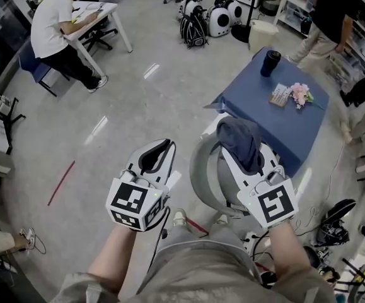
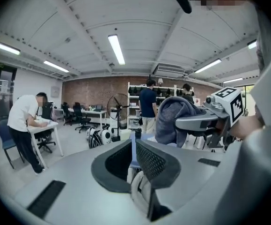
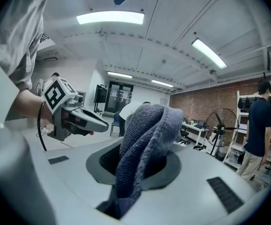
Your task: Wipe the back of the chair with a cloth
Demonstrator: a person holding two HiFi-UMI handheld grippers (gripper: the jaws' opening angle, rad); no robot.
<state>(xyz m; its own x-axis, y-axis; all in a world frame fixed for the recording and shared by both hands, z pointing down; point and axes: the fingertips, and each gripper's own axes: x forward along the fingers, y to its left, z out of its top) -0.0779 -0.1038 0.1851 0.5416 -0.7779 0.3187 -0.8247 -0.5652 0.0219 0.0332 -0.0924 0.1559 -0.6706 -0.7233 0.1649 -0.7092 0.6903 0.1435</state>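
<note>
Right gripper (image 1: 239, 151): jaws clamped on the dark blue-grey cloth (image 3: 142, 139), which is bunched between the pads, rises past the jaw tips and folds over them, with a tail hanging below. Left gripper (image 1: 159, 149): jaws drawn almost together, nothing between them. In the head view the grey curved chair back (image 1: 201, 172) lies between the two grippers, just beside the cloth; contact cannot be judged.

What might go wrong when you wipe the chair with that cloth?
The cloth is bunched in the right gripper, so it might slip out while rubbing. The chair stands close to the blue table; a hard push might bump it into the table and tip the cup.
</note>
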